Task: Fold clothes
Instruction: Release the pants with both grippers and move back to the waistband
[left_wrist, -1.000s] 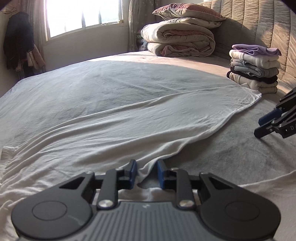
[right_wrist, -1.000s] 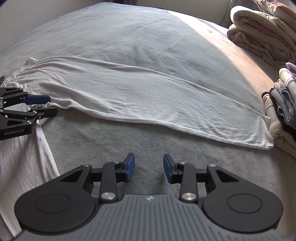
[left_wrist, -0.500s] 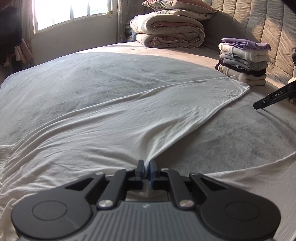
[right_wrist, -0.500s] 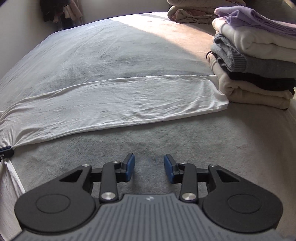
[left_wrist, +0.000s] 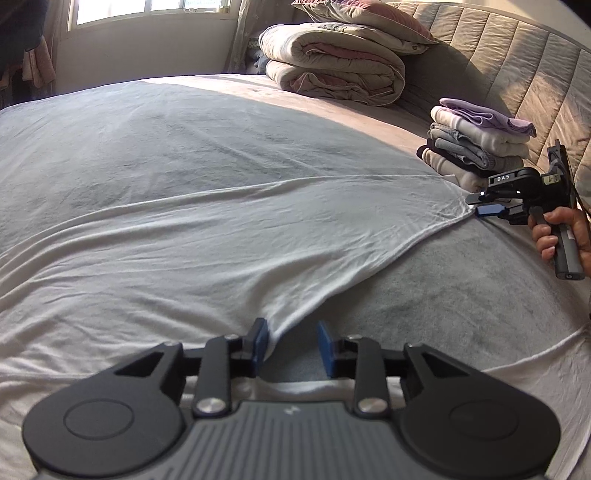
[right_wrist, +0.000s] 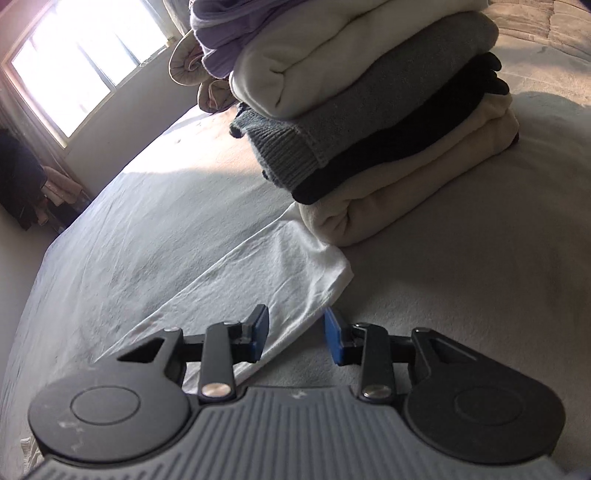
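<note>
A large white garment (left_wrist: 221, 240) lies spread across the grey bed (left_wrist: 461, 295). At its near folded edge sits my left gripper (left_wrist: 292, 347). Its jaws are opening, the cloth's edge lies loose by the left pad (left_wrist: 260, 345), and nothing is pinched. My right gripper (right_wrist: 295, 330) is tilted at the garment's far corner (right_wrist: 325, 280), just before the stack of folded clothes (right_wrist: 369, 110). Its jaws are closing with the white hem between them, and the pads stand apart from the cloth. In the left wrist view a hand (left_wrist: 554, 236) holds the right gripper (left_wrist: 476, 206) at that corner.
The stack of folded clothes (left_wrist: 476, 147) stands against the padded headboard (left_wrist: 498, 85). A folded quilt (left_wrist: 332, 70) with a pillow on top lies at the bed's far end. A window (right_wrist: 81, 62) is beyond the bed, with dark clothes hanging beside it.
My left jaws, pinched on the garment's fold half a second ago, have parted. The right gripper has travelled to the far corner by the stack, rolled over, and its jaws have narrowed.
</note>
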